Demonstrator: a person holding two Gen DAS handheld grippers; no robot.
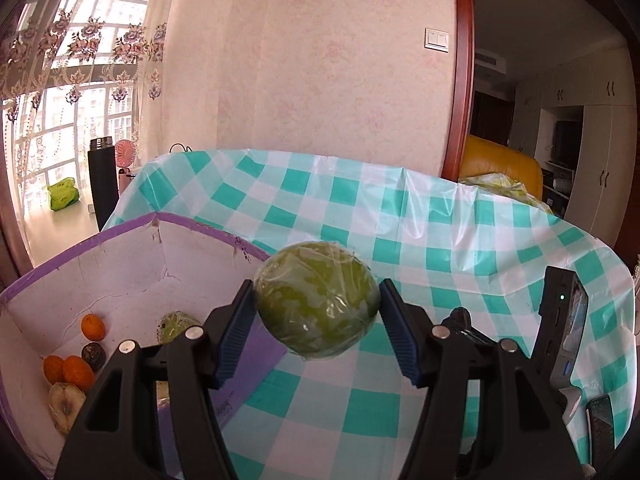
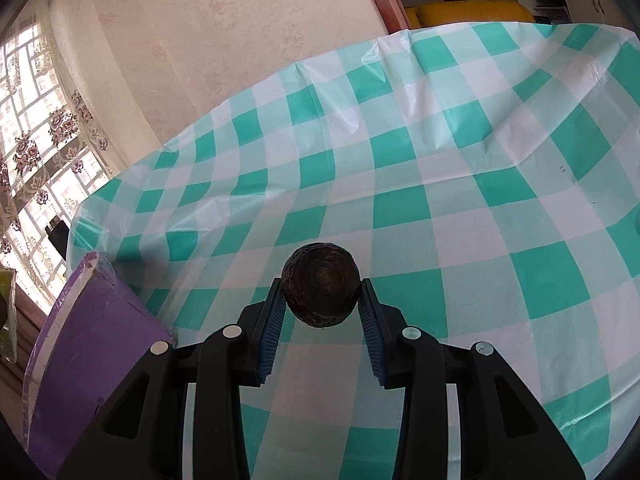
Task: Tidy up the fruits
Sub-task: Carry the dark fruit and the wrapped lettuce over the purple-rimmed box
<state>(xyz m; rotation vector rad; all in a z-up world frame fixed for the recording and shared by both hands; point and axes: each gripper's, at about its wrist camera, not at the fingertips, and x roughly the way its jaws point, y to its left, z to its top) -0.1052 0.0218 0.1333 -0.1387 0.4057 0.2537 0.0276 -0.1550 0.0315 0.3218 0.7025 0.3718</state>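
In the left wrist view, the left gripper pinches a round green melon wrapped in clear plastic film between its blue ribbed pads, one pad on each side of the fruit. The melon hangs above the teal-and-white checked plastic tablecloth, just beside the near wall of a purple-edged cardboard box with a white inside, which fills the 9 o'clock side of the view. Down in the box lie three small orange citrus fruits, a dark round fruit, a pale halved fruit and a second film-wrapped green fruit — all low at about 8 o'clock. A black upright device with a green light stands at 3 o'clock.

In the right wrist view, the right gripper squeezes a dark wrinkled round fruit between its pads, over the tablecloth. The purple box shows its outer wall at 8 o'clock — well apart from the fruit.
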